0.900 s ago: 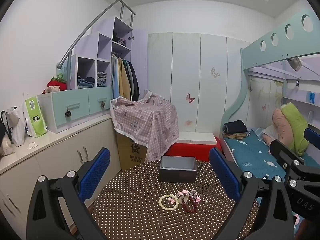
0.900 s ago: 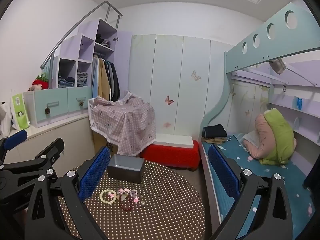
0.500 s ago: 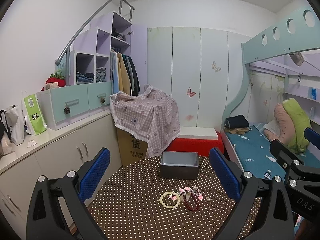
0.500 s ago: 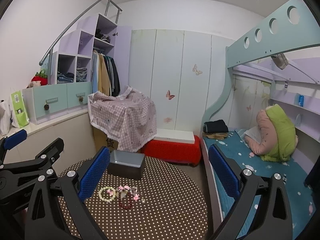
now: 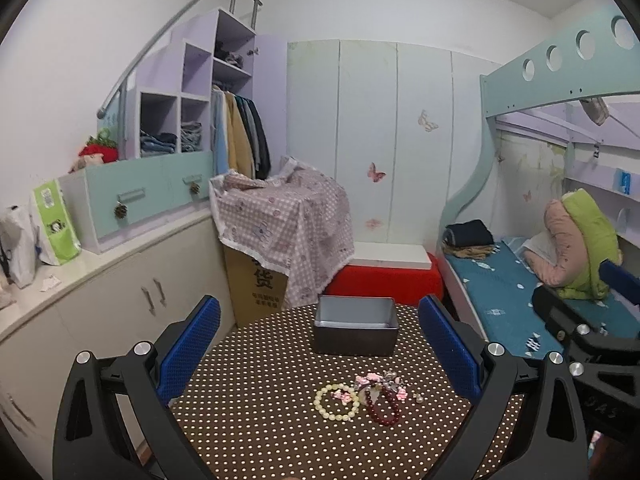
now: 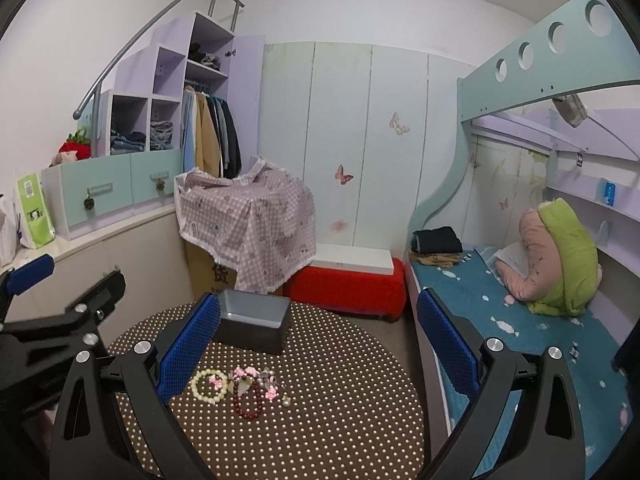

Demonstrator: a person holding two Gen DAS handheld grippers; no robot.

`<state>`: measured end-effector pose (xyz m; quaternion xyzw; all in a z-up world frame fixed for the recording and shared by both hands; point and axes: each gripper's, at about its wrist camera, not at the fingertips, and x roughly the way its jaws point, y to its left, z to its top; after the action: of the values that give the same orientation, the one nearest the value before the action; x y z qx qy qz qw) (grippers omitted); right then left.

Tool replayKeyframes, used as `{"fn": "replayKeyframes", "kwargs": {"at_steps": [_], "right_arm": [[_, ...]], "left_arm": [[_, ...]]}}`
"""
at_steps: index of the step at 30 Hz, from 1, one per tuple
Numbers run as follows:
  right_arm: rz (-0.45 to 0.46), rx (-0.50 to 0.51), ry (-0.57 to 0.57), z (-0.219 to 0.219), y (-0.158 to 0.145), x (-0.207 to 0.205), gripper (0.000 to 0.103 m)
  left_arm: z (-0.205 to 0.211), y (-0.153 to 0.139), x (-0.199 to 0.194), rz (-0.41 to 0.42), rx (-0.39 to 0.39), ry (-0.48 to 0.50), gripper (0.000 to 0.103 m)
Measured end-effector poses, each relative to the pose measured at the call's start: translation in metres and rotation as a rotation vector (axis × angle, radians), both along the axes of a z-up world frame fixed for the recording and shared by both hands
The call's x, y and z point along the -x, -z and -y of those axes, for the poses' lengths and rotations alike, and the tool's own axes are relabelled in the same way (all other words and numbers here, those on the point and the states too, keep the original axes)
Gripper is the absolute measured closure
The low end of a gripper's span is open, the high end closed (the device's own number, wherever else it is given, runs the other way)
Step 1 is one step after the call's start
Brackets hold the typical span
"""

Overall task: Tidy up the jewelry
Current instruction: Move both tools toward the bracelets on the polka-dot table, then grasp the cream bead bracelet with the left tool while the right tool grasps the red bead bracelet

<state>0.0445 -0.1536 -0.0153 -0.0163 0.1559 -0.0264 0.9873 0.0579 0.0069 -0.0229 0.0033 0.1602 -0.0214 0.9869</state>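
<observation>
A cream bead bracelet [image 5: 335,402] [image 6: 209,386], a dark red bead bracelet [image 5: 383,407] [image 6: 249,401] and a small heap of pink flower pieces [image 5: 380,382] [image 6: 256,377] lie together on a round brown polka-dot table [image 5: 260,420] [image 6: 340,400]. An open grey box [image 5: 355,330] [image 6: 253,323] stands behind them, and looks empty. My left gripper [image 5: 319,350] is open and empty, held above the near side of the table. My right gripper [image 6: 318,350] is open and empty, to the right of the jewelry.
Left of the table runs a white cabinet counter [image 5: 100,264] with bags and drawers. Behind the table stand a cloth-covered carton [image 5: 280,224] and a red bench [image 5: 384,280]. A bunk bed [image 6: 500,320] with a blue mattress lies to the right.
Both views have tilted down and drawn a little closer to the table; the jewelry and box sit in the same places. Both grippers stay open.
</observation>
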Motion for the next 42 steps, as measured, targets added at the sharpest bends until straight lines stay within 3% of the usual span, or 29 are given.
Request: {"fn": "replayKeyframes", "kwargs": {"at_steps": [8, 13, 25, 28, 31, 35, 37, 42], "right_arm": [[-0.078, -0.004, 0.004, 0.004, 0.023, -0.034, 0.008], [-0.169, 0.008, -0.009, 0.003, 0.05, -0.064, 0.008], [-0.406, 0.051, -0.007, 0.007, 0.135, -0.126, 0.008], [-0.446, 0.062, -0.022, 0.005, 0.151, -0.134, 0.008], [-0.474, 0.067, -0.04, 0.003, 0.164, -0.14, 0.008], [-0.508, 0.068, -0.074, -0.004, 0.175, -0.146, 0.008], [-0.522, 0.069, -0.094, -0.008, 0.18, -0.149, 0.008], [-0.555, 0.052, -0.15, -0.018, 0.189, -0.15, 0.008]], "left_arm": [[-0.031, 0.027, -0.039, -0.103, 0.079, -0.03, 0.007], [-0.047, 0.067, -0.073, -0.245, 0.125, -0.052, 0.008], [-0.039, 0.177, -0.136, -0.572, 0.023, -0.059, 0.008], [-0.037, 0.198, -0.145, -0.642, 0.004, -0.051, 0.025], [-0.04, 0.207, -0.151, -0.668, 0.038, -0.04, 0.027], [-0.034, 0.209, -0.156, -0.659, -0.034, -0.054, 0.028], [-0.034, 0.206, -0.159, -0.659, -0.018, -0.052, 0.033], [-0.032, 0.198, -0.165, -0.638, -0.033, -0.041, 0.065]]}}
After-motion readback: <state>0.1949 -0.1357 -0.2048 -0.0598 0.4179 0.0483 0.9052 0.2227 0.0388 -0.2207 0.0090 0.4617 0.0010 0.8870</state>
